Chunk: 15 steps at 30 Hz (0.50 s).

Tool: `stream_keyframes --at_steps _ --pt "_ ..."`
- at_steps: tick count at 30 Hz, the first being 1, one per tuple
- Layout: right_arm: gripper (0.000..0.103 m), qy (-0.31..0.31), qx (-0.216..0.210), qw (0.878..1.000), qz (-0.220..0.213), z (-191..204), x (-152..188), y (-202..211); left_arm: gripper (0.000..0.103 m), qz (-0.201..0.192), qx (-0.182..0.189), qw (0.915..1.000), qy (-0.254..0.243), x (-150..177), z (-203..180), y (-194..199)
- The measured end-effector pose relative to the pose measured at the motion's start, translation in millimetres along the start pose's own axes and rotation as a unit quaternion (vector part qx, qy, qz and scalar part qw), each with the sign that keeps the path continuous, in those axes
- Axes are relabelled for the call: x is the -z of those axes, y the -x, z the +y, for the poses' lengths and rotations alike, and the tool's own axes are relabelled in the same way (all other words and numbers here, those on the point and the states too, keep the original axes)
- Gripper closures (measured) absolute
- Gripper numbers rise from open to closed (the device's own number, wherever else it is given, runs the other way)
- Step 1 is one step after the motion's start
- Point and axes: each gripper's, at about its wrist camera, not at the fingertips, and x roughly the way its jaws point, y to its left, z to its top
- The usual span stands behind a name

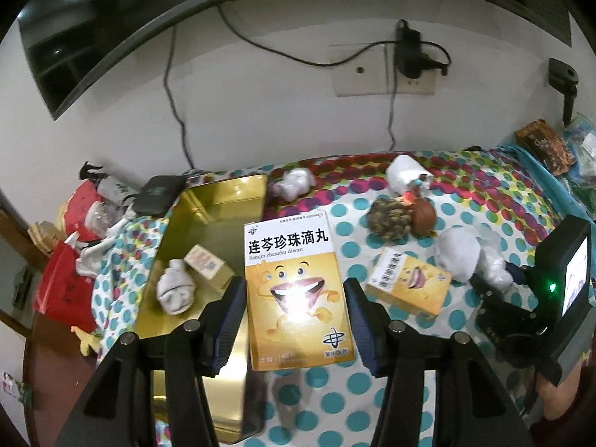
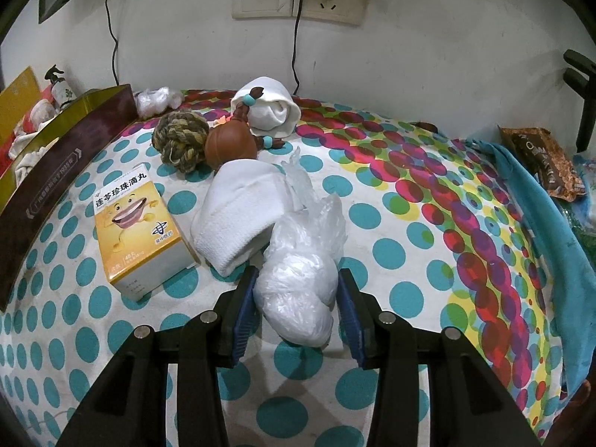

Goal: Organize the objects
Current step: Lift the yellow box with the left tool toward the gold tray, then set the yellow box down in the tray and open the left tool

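Left gripper (image 1: 294, 290) clamped on yellow medicine box (image 1: 296, 290), lifted beside gold tin (image 1: 223, 201) rim. Right gripper (image 2: 296, 294) angled down, nipping plastic-wrapped bundle (image 2: 298, 290) on dotted cloth (image 2: 409, 231); open room rightward.

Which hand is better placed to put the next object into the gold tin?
Probably the left. The left gripper already holds a yellow medicine box right beside the open gold tin. The right gripper grips a plastic-wrapped bundle farther away.

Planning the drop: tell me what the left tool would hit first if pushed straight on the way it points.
Probably the open gold tin, or the spotted cloth beside it. Depth is unclear. The left tool carries a yellow medicine box.
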Motion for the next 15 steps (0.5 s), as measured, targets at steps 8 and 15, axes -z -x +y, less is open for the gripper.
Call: stream_keyframes --at_steps 8,15 --pt "0.062 0.000 0.004 1.000 0.000 1 0 0 0.049 0.000 -0.028 0.9994 0.022 7 41 8" --pt "0.061 0.001 0.006 1.000 0.000 2 0 0 0.049 0.017 -0.041 0.9979 0.048 21 75 -1"
